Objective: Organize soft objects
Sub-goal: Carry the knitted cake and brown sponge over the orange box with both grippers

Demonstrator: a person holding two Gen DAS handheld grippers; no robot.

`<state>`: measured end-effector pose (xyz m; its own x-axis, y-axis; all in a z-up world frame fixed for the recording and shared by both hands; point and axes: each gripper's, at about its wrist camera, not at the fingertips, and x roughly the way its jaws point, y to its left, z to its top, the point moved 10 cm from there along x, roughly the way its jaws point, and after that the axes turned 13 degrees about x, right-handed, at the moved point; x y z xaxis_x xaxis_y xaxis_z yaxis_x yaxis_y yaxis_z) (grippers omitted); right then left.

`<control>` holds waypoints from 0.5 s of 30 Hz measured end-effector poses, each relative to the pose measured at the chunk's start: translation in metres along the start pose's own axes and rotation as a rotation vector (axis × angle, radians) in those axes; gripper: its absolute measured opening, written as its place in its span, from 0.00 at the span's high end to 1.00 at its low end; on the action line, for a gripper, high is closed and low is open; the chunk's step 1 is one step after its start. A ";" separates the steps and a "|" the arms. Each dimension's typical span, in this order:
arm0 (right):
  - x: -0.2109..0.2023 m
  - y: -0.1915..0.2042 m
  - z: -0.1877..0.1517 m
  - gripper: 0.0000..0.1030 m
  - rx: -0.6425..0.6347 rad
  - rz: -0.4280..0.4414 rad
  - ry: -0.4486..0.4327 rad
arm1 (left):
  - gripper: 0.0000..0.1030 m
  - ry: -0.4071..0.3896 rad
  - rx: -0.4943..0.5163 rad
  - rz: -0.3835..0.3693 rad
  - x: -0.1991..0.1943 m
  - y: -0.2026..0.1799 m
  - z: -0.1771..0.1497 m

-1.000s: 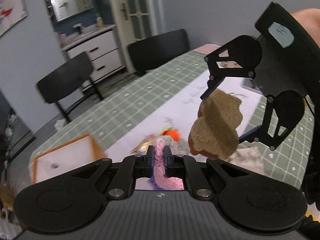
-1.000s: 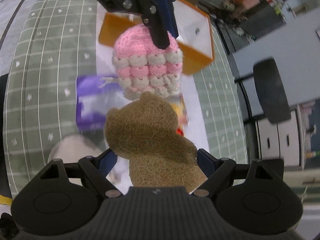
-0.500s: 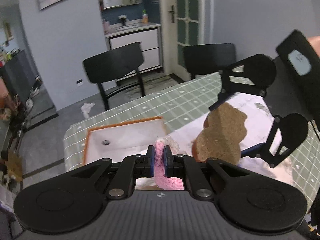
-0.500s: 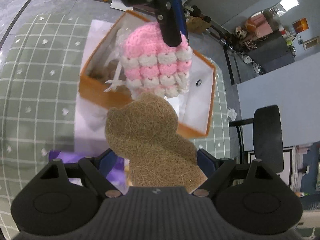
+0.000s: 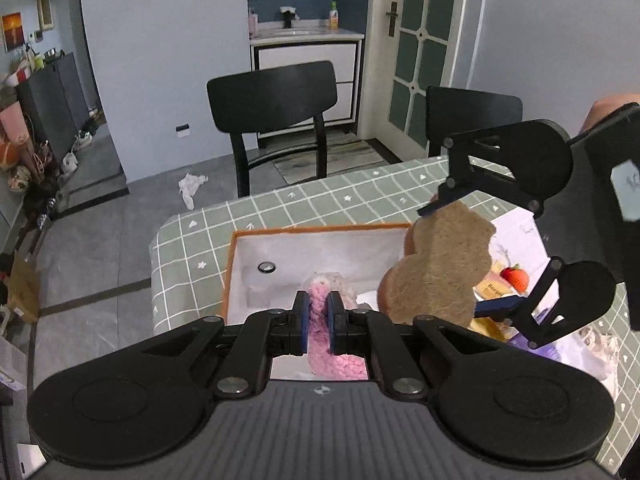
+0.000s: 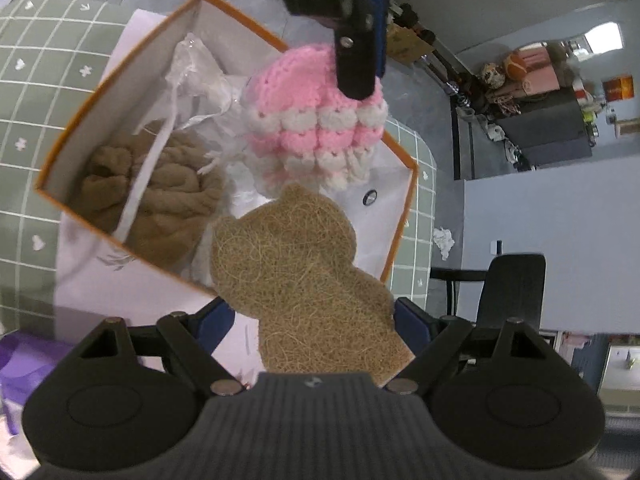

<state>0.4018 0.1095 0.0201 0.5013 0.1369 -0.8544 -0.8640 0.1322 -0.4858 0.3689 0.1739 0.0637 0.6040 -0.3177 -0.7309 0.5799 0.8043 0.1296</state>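
Note:
My left gripper (image 5: 318,304) is shut on a pink and white crocheted piece (image 5: 336,360), which hangs from its fingers over the box in the right wrist view (image 6: 316,120). My right gripper (image 6: 312,316) is shut, jaws wide, on the edges of a flat brown bear-shaped fibre pad (image 6: 304,276). That pad (image 5: 440,268) sits just right of the left gripper, over the box's near right corner. Below both is an orange-rimmed box (image 6: 120,88) with white walls, holding a beige knitted bundle (image 6: 160,200) and a crumpled clear bag (image 6: 200,76).
The box sits near the corner of a table under a green checked cloth (image 5: 320,200). Two black chairs (image 5: 276,96) (image 5: 472,116) stand beyond that edge. A purple packet (image 6: 24,360) and a small strawberry toy (image 5: 516,276) lie on a white sheet beside the box.
Both grippers have travelled together along the table with their loads. The orange box, earlier off to one side, now lies directly under the crocheted piece and the pad.

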 end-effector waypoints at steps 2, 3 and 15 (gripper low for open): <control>0.011 0.002 0.006 0.18 -0.035 -0.006 0.000 | 0.91 0.009 -0.006 -0.002 0.002 0.005 -0.007; 0.016 0.003 0.010 0.18 -0.058 -0.010 -0.002 | 0.91 0.015 -0.011 -0.003 0.004 0.007 -0.011; 0.084 0.019 0.038 0.18 -0.332 -0.094 -0.075 | 0.91 0.081 -0.068 -0.018 0.028 0.028 -0.057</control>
<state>0.4292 0.1606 -0.0534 0.5711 0.2127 -0.7928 -0.7754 -0.1772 -0.6061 0.3708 0.2159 0.0088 0.5461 -0.2932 -0.7847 0.5501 0.8320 0.0719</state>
